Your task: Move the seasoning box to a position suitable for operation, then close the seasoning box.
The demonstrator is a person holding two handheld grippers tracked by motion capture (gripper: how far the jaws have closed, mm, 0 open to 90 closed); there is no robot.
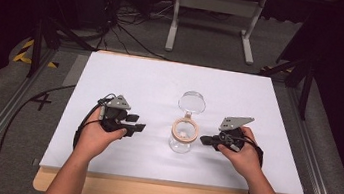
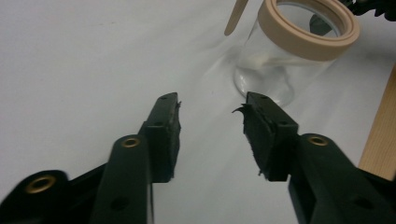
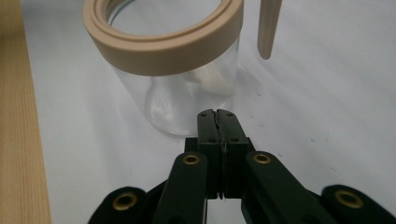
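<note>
Between your two grippers the open jar [image 1: 184, 137] is waiting ungrasped, left gripper [image 1: 137, 124] spread, right gripper [image 1: 206, 140] clenched empty, likely needing opening first.

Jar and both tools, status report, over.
Left tool open, right tool shut, both empty, flanking jar. Jar upright, lid flipped open behind. Nothing in the way.

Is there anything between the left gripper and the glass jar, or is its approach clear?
Nothing visible stands between them. The left gripper is open, with bare white table up to the glass jar.
</note>
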